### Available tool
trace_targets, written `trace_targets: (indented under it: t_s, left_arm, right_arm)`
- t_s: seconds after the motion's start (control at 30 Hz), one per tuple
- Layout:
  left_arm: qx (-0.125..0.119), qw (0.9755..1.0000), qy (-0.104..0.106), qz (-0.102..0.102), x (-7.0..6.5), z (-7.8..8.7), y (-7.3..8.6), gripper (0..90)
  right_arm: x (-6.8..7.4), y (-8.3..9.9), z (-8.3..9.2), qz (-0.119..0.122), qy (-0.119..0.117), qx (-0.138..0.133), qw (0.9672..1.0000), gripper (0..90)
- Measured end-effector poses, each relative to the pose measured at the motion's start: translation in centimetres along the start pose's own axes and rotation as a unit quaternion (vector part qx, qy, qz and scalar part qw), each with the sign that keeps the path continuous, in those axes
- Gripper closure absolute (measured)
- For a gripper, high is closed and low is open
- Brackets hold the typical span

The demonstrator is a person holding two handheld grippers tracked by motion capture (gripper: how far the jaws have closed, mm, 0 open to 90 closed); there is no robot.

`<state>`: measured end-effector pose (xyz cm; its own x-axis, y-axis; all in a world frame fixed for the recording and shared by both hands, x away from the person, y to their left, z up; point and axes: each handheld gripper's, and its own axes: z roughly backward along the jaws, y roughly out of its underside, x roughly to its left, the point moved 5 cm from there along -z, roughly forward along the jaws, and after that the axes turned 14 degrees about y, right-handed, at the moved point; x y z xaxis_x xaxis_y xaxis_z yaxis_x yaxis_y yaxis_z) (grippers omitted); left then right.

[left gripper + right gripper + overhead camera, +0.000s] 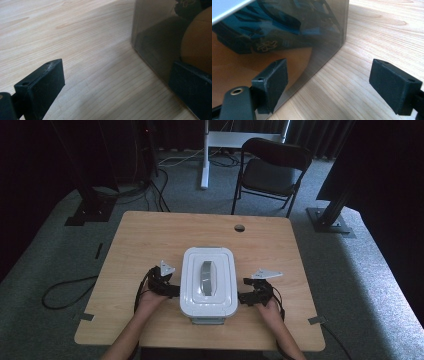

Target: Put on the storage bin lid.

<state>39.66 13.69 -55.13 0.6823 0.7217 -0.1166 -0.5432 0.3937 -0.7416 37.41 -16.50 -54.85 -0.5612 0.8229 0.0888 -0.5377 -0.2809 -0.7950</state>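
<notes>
A clear storage box with a white lid (208, 280) and a grey handle (206, 277) stands near the front middle of the wooden table (150, 235). My left gripper (172, 290) rests at the box's left side, open, one finger (42, 87) on the wood and the other against the box's clear wall (155, 32). My right gripper (242, 296) sits at the box's right side, open, with the box's corner (343, 25) between its jaws. Through the wall (274, 30) I see something orange and a dark blue item inside.
A round cable hole (239, 227) is in the table's far edge. A black folding chair (270, 170) and a white desk leg (204, 155) stand beyond the table. Cables lie on the grey carpet at the left.
</notes>
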Motion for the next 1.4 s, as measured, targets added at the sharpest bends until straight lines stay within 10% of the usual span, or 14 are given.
trace_targets:
  t_s: [1.07, 1.4]
  left_arm:
    - [-0.009, 0.9999, -0.002, 0.010, 0.0, -1.4, -1.7, 2.1]
    - [-0.010, 0.9994, 0.032, 0.014, 0.7, -0.7, -0.8, 1.9]
  right_arm:
    - [-3.2, -2.5, -1.6, -0.015, 0.005, 0.000, 0.9999, 16.7]
    - [-4.2, -1.6, -1.2, -0.010, 0.105, -0.026, 0.9941, 11.8]
